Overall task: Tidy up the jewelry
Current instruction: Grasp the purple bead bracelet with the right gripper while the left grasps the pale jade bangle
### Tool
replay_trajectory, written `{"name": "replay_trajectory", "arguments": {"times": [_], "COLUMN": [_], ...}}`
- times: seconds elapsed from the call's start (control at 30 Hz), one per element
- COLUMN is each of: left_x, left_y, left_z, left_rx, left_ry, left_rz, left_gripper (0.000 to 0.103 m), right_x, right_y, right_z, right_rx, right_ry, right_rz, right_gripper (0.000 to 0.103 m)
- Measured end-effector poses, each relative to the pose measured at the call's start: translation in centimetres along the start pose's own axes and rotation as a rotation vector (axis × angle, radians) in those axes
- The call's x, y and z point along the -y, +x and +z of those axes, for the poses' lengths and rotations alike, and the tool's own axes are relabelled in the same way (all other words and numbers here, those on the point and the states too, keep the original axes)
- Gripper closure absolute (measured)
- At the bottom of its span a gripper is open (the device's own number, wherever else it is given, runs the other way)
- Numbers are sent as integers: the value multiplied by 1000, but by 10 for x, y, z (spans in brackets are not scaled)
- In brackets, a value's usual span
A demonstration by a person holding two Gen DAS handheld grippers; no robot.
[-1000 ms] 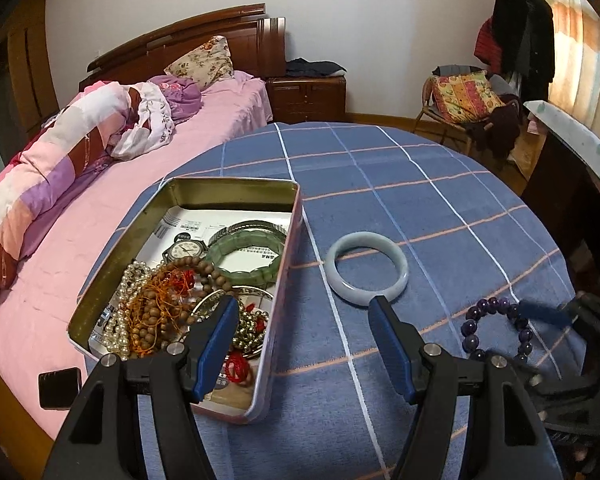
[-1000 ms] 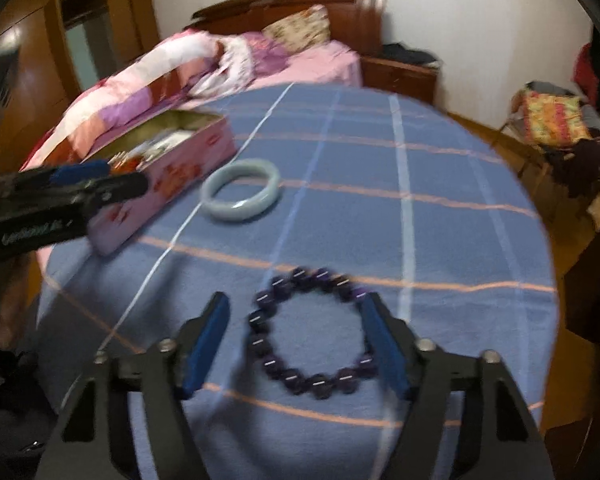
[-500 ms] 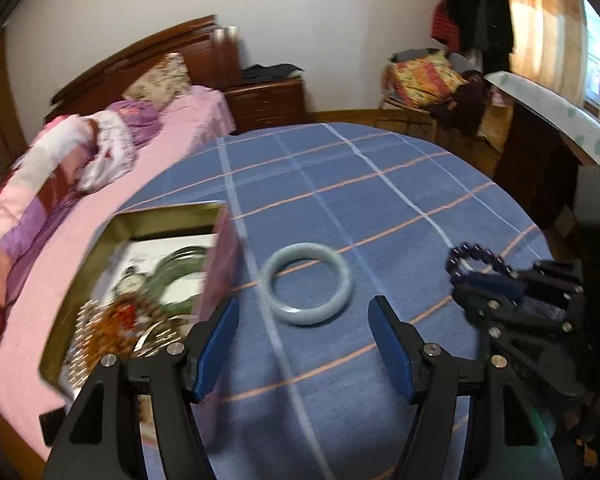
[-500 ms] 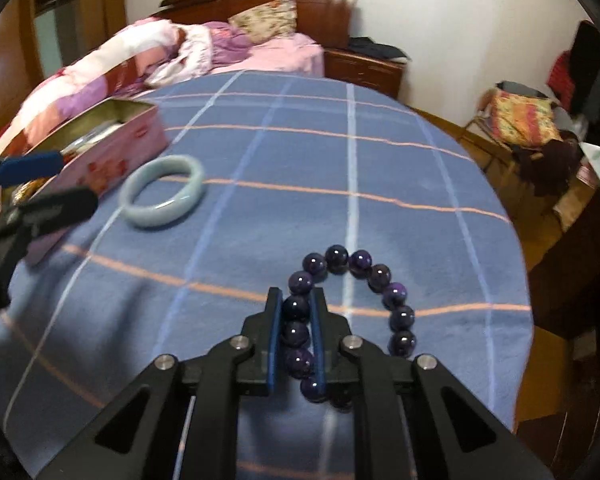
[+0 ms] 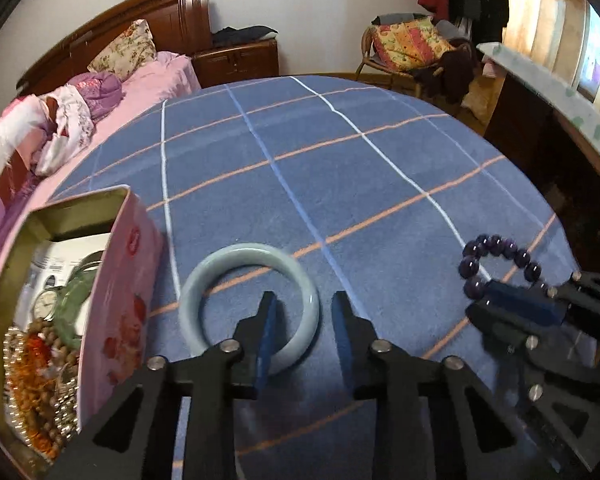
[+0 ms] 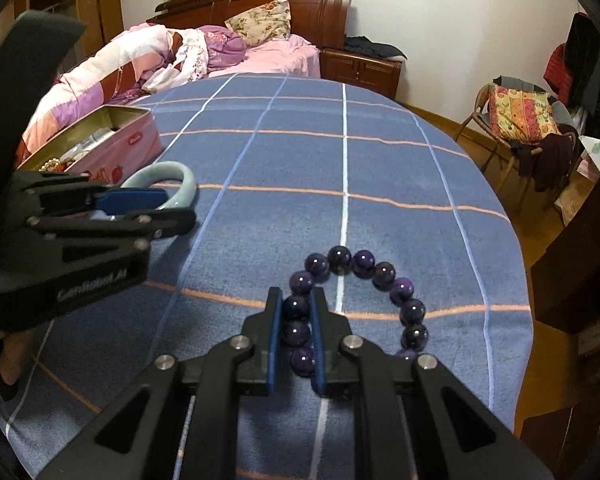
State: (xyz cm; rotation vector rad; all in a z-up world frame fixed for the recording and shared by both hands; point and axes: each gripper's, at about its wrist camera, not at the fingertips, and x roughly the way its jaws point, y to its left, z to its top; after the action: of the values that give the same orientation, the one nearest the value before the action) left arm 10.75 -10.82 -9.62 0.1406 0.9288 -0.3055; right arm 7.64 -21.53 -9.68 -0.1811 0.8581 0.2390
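A pale jade bangle (image 5: 249, 307) lies on the blue checked tablecloth beside a pink tin (image 5: 118, 320) full of jewelry. My left gripper (image 5: 304, 340) is open, its jaws straddling the bangle's right rim, one finger inside the ring and one outside. My right gripper (image 6: 296, 340) is shut on a purple bead bracelet (image 6: 384, 276), which shows at the right of the left wrist view (image 5: 500, 248). The bangle also shows in the right wrist view (image 6: 172, 176), with the left gripper (image 6: 140, 204) over it.
The tin (image 6: 100, 144) holds beads, a watch and a green bangle. The round table's edge (image 6: 516, 320) drops off at the right. A bed (image 5: 100, 92) lies behind the table, a chair with cushions (image 5: 412, 44) at the back right.
My left gripper has moved down onto the jade bangle and narrowed its jaws around the rim. My right gripper closed on the purple bracelet a moment ago and still holds it.
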Motion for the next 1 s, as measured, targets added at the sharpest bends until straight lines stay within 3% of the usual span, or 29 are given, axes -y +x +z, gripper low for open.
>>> {"name": "replay_trajectory", "arguments": {"times": [0.03,0.1,1.0], "left_x": [0,4,9], "left_y": [0,-1,-63], "left_z": [-1,-3,-19], "left_rx": [2,12,181], "left_ry": [2,19,29], "left_rz": [1,-5,24], "left_gripper": [88,92,93], "right_x": [0,-1,-2], "right_y": [0,0,-20], "right_z": [0,0,-3], "right_rx": [0,1,152], "right_ry": [0,-4,9], "right_rz": [0,-3,4], "right_gripper": [86,86,87]}}
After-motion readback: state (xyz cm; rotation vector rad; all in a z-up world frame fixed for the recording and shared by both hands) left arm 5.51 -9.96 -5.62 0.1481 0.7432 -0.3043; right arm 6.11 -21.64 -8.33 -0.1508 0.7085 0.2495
